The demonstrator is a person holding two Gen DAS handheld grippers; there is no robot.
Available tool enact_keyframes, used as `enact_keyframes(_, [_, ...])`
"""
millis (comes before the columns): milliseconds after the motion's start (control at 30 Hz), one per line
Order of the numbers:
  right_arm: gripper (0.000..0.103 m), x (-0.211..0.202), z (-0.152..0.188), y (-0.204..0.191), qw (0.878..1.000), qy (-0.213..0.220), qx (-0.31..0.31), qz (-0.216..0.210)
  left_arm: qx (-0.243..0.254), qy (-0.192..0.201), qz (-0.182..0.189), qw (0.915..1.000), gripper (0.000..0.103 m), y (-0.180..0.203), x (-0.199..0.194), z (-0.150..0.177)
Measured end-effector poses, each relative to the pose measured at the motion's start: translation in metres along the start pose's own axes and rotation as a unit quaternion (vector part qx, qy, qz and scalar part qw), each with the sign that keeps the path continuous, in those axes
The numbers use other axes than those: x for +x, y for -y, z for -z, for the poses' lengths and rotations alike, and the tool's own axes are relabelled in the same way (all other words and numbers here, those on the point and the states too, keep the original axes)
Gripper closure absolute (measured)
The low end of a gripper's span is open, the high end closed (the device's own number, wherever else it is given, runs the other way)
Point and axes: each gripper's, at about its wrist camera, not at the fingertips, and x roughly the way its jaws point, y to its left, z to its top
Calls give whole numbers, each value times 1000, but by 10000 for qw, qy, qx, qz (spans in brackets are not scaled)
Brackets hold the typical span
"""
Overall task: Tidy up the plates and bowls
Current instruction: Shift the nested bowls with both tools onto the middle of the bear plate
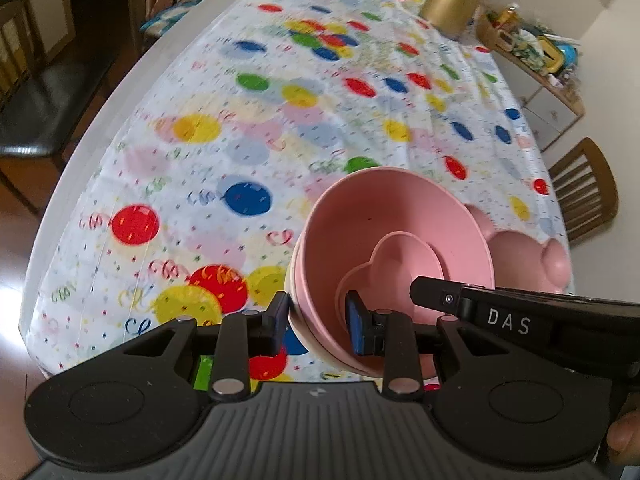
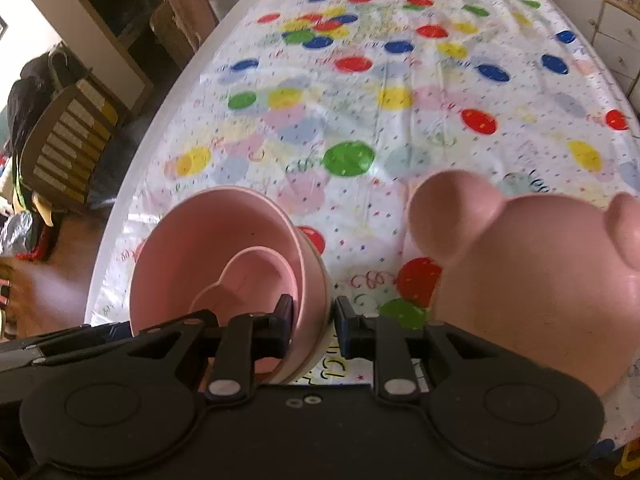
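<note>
Gripping the near wall of the pink bowl stack (image 1: 394, 248), the left gripper (image 1: 318, 328) has one pad inside and one outside; a heart-shaped dish (image 1: 394, 266) nests within, close to the table's (image 1: 120, 76) near edge. From the right wrist, the right gripper (image 2: 312, 326) clamps the stack's (image 2: 216, 248) other wall beside a bear-shaped plate (image 2: 532, 276). Likely light, stiff, smooth plastic; rims give best purchase.

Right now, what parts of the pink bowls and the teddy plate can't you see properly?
- Stacked pink bowls: the near rim, in both wrist views, is covered by the left gripper and the right gripper.
- How many bowls are stacked: unclear, only edges show.
- Bear-shaped plate: cut off by the right edge of the right wrist view, and blurred.
- Gold jug: top cut off, left wrist view.
</note>
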Motion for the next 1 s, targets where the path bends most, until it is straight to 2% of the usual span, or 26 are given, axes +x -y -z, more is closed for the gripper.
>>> enact_keyframes(400, [82, -55, -7, 38, 9980, 461, 355, 234, 589, 128, 376, 9975, 73, 62, -17, -18])
enact_keyframes(700, [82, -85, 0, 99, 9929, 688, 838, 492, 1119, 10, 659, 9915, 73, 132, -2, -17])
enact_keyframes(1000, [82, -92, 15, 151, 9893, 629, 1169, 601, 1350, -192, 680, 9883, 73, 177, 20, -3])
